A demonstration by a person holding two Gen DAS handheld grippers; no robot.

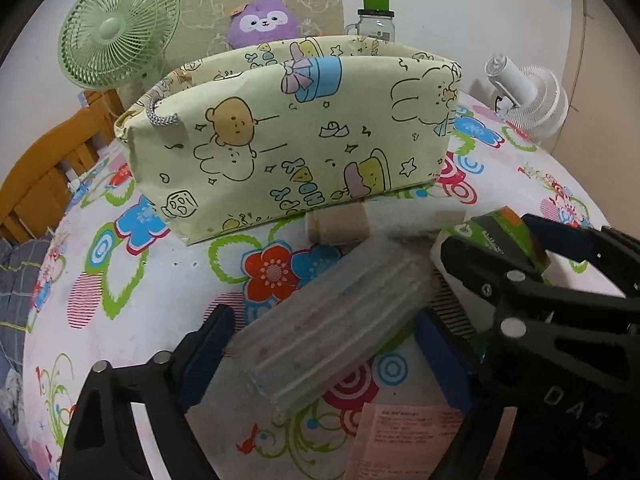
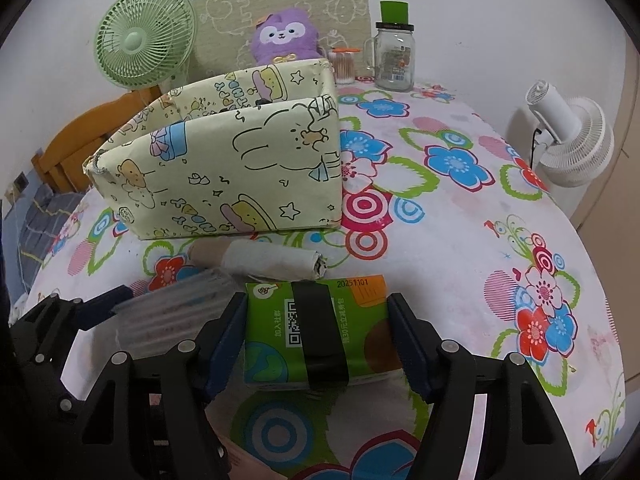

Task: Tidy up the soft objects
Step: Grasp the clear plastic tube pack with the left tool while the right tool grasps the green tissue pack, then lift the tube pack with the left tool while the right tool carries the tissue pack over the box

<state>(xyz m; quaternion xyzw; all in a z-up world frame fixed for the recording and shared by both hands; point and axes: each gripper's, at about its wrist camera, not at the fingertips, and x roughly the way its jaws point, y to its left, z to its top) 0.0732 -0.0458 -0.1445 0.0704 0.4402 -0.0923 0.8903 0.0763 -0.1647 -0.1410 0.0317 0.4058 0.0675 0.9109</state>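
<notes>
My left tongs [image 1: 320,344] stand spread around a clear, ribbed plastic pack of face masks [image 1: 332,320] in the lower middle of the left view; the blue pads sit on either side of it, apart from its edges. My right tongs [image 2: 318,334] pinch a green paper tissue packet with a black band [image 2: 320,332], low in the centre of the right view, both blue pads pressed on its sides. Just above that packet lies a grey rolled cloth [image 2: 276,258], and beside it a beige cardboard tube [image 2: 208,254]. Above them, left of centre, stands the pale yellow fabric storage box printed with cartoon bears [image 2: 224,176], open-topped, on the flowered surface [image 2: 460,240]. A purple plush toy [image 2: 284,36] sits behind the box at the top.
</notes>
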